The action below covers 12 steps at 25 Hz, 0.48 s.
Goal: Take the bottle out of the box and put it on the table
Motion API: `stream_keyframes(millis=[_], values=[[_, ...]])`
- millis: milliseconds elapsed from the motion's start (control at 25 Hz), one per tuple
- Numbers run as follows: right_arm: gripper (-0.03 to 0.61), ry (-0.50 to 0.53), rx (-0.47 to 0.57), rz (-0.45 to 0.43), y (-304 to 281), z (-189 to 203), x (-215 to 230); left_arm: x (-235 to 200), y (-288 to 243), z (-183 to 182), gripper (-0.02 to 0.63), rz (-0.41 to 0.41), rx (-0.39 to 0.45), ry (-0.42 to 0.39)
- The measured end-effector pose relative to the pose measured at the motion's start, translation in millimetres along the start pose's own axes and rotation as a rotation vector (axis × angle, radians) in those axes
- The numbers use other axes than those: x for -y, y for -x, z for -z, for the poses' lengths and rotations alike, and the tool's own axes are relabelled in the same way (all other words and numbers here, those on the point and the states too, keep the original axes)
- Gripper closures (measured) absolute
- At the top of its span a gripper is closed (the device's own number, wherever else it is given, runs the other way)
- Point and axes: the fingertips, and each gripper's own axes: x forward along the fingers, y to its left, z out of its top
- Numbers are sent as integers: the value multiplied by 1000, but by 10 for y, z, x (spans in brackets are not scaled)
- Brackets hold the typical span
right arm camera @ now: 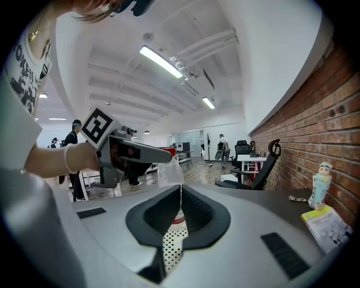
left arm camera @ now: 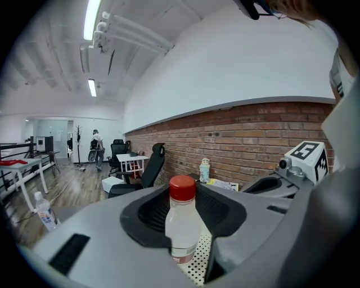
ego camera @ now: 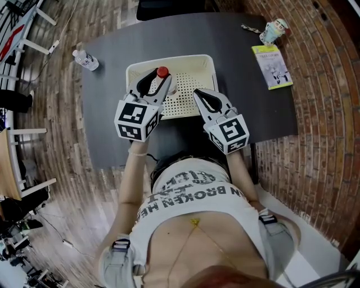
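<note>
A clear bottle (ego camera: 163,77) with a red cap hangs over the white perforated box (ego camera: 169,59) on the dark table (ego camera: 236,45). My left gripper (ego camera: 159,80) is shut on the bottle's body. In the left gripper view the bottle (left arm camera: 181,225) stands upright between the pads of my left gripper (left arm camera: 185,202), with the box's dotted floor (left arm camera: 197,264) below it. My right gripper (ego camera: 198,94) hovers over the box's right part, shut and empty. The right gripper view shows my right gripper (right arm camera: 180,191) with its pads together and the held bottle (right arm camera: 169,174) beyond them.
A second small bottle (ego camera: 85,59) stands at the table's far left corner. A yellow-green booklet (ego camera: 271,66) and a small figurine cup (ego camera: 274,31) lie at the far right. A black chair (ego camera: 169,8) sits behind the table; a brick wall runs along the right.
</note>
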Motion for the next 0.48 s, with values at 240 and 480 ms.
stream_keyframes(millis=[240, 480], values=[[568, 8, 15, -3, 18, -62, -62, 12, 144, -245, 469, 5, 29, -2], [568, 11, 22, 5, 40, -87, -113, -9, 241, -355, 469, 4, 45, -8]])
